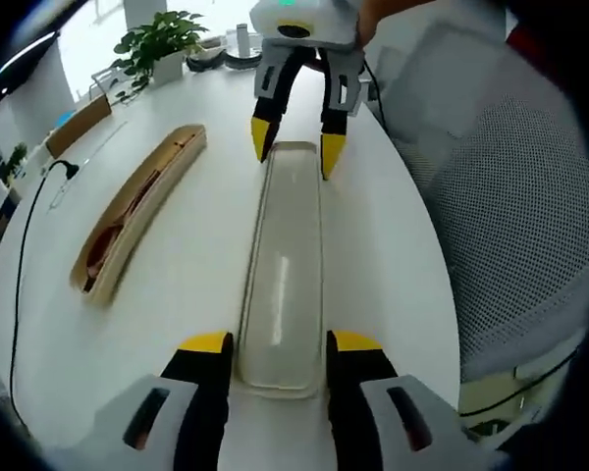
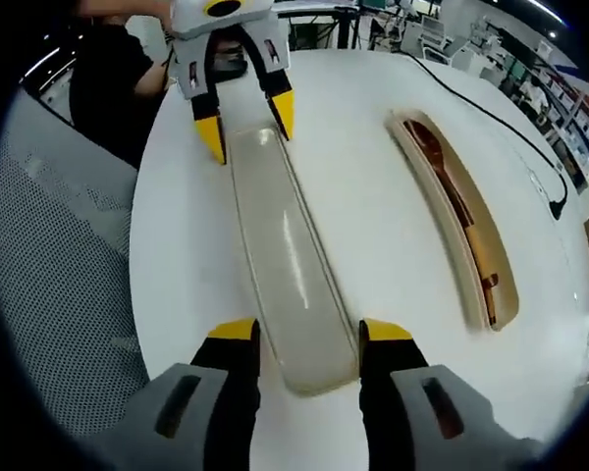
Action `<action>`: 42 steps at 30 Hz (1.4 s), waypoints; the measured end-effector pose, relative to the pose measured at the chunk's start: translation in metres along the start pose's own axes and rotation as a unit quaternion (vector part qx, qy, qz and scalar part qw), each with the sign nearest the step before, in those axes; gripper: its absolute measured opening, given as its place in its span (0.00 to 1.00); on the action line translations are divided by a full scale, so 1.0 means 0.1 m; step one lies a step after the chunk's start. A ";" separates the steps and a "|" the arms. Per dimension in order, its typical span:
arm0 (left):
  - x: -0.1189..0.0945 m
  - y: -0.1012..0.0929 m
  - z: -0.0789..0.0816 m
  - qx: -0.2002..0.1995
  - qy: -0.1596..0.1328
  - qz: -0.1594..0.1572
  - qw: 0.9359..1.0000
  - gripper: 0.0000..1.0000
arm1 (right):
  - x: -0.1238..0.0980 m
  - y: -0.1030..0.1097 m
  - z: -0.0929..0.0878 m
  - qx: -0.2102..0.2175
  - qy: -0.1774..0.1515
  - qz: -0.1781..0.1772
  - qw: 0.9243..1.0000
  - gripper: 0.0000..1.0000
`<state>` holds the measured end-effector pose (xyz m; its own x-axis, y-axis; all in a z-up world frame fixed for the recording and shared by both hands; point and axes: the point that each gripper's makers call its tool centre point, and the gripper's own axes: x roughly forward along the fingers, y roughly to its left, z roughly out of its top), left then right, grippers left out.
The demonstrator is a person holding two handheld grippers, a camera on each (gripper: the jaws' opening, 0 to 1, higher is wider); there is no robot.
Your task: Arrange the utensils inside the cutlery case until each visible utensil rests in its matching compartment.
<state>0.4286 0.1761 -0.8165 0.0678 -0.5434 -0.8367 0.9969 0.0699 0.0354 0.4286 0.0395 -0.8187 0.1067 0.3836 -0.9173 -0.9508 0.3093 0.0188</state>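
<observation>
On the white table [image 1: 177,294] lay the translucent case lid [image 1: 283,265], each end between spread jaws of the left gripper [image 1: 275,345] and right gripper [image 2: 304,334]; at ten o'clock sat the beige cutlery case [image 1: 137,211]; uneven closing could skew the lid.

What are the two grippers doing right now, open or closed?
Left gripper: open, straddling one end of the clear lid.
Right gripper: open, straddling the lid's other end.

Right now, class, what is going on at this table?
A person holds a claw in each hand, one at each end of the long clear lid lying on the white table. The left claw and right claw each straddle an end, jaws open. The wooden case with utensils sits open beside it.
</observation>
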 end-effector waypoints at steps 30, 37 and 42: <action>0.02 0.07 0.02 0.057 0.030 -0.034 0.997 0.34 | -0.18 0.39 -0.11 0.173 -0.068 0.084 0.979 0.35; 0.03 0.14 0.03 0.010 0.025 -0.021 0.999 0.22 | -0.26 0.37 -0.14 0.197 -0.087 0.072 0.974 0.19; 0.04 0.16 0.04 0.010 0.025 -0.019 0.999 0.19 | -0.23 0.29 -0.16 0.139 -0.088 0.031 0.986 0.15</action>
<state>0.4452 0.1721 -0.8173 0.0277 -0.5021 -0.8643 0.9994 0.0328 0.0129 0.3937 0.0259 -0.8038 0.1239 0.5473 -0.8277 -0.8427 0.4985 0.2035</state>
